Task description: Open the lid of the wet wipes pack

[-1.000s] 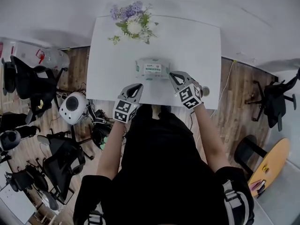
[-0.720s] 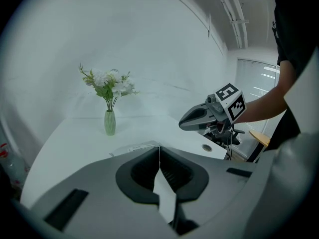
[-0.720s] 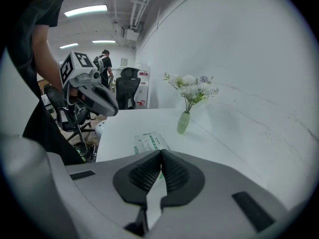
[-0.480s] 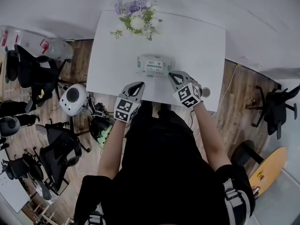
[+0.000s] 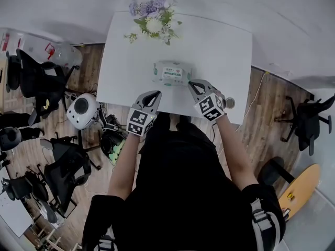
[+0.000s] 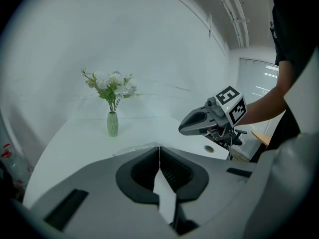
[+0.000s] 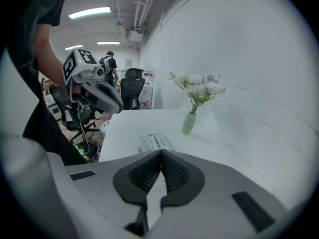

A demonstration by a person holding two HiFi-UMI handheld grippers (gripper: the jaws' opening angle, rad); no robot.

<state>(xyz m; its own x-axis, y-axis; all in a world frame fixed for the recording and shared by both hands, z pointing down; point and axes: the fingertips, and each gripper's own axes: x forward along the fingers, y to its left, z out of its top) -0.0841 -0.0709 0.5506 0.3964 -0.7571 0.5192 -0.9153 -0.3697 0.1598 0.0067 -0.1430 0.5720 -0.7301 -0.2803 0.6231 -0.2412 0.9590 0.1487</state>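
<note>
Inside an office: black swivel chairs (image 5: 37, 90) on wood floor (image 5: 263, 132), white table (image 5: 222, 51), ceiling strip lights (image 7: 89, 13).

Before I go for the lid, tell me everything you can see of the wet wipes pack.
The wet wipes pack is a soft whitish pouch with green print and a white rectangular panel on top, which looks flat, not lifted. It lies flat on the white table. Nothing grips it; the right gripper, fingers together, is just off its near right corner.
</note>
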